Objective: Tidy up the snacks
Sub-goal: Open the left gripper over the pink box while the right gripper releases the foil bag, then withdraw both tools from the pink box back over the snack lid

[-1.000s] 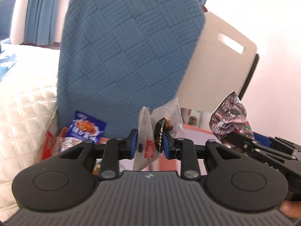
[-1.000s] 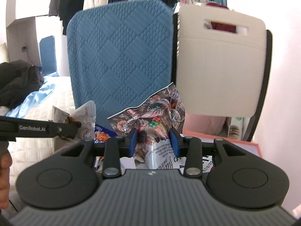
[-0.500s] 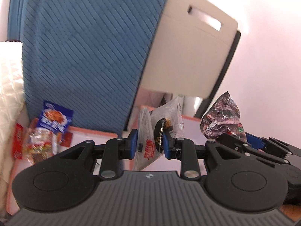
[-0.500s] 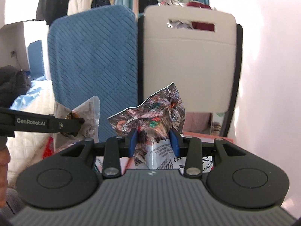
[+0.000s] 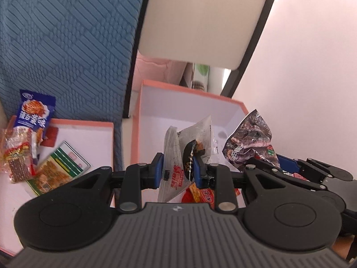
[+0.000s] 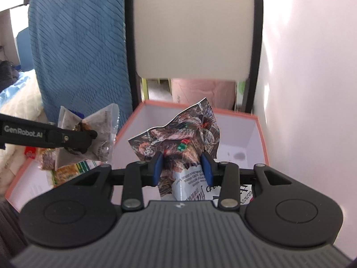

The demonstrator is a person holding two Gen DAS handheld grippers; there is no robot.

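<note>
now crinkled clear packet (image 5: 178, 156) pinched in left gripper (image 5: 178, 169), glossy dark packet (image 6: 178, 138) in right gripper (image 6: 183, 167)

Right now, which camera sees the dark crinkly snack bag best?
The right wrist view: the dark crinkly foil snack bag sits centred and close, clamped in the right tool. The left wrist view shows it only from the side, smaller, near the right edge.

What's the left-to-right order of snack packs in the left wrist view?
Blue snack pack → green-striped pack in the shallow tray → clear packet pinched in the left gripper, over the deep box → dark crinkled bag held by the right gripper.
</note>
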